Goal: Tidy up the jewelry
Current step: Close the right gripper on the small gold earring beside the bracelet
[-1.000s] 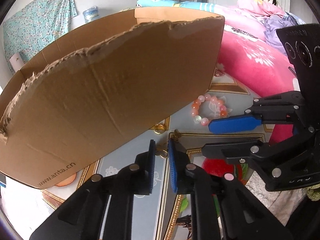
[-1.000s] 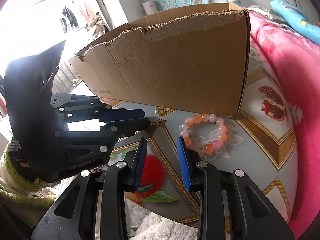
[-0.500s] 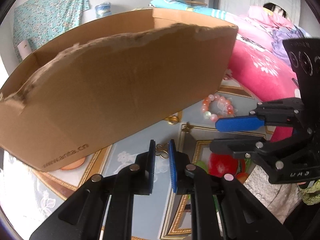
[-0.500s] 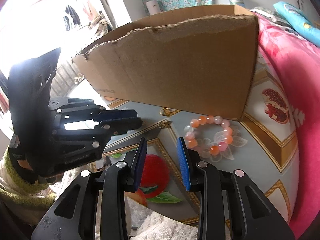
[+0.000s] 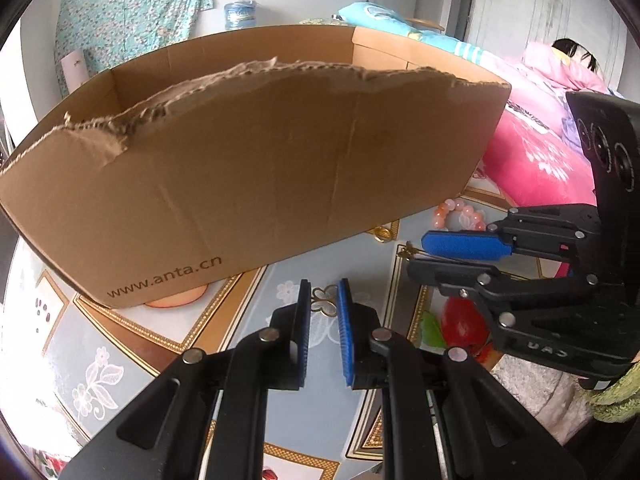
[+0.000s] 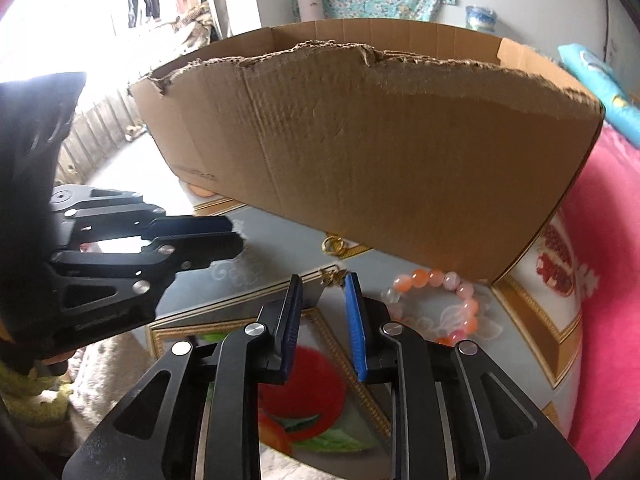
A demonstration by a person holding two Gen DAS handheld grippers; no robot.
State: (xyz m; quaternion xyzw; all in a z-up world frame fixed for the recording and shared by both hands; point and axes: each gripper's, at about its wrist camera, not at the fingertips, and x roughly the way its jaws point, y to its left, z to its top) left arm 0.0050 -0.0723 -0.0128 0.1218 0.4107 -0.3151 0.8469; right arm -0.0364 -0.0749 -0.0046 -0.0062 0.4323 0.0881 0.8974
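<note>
My left gripper (image 5: 324,286) is shut on a small butterfly-shaped ornament (image 5: 326,300), held just above the tablecloth. A small gold charm (image 6: 334,276) lies on the cloth between the tips of my right gripper (image 6: 324,280). The right jaws are closing, and the pads stand apart from the charm. Near the foot of the torn cardboard box (image 6: 400,160) lies a gold ring (image 6: 332,245). By the box's right corner rests an orange and pink bead bracelet (image 6: 436,304). The left gripper (image 6: 236,236) hovers at the left of the right wrist view.
The box (image 5: 280,168) fills the space ahead of both grippers. A pink quilt (image 6: 608,280) borders the patterned tablecloth (image 5: 128,344) on the right. A person lies on bedding (image 5: 560,60) at the back right. Green sleeve cuffs show behind both gripper bodies.
The right jaws have narrowed and slid right, so the gold charm now sits between their tips. The left gripper has shifted and rolled, still gripping the butterfly ornament.
</note>
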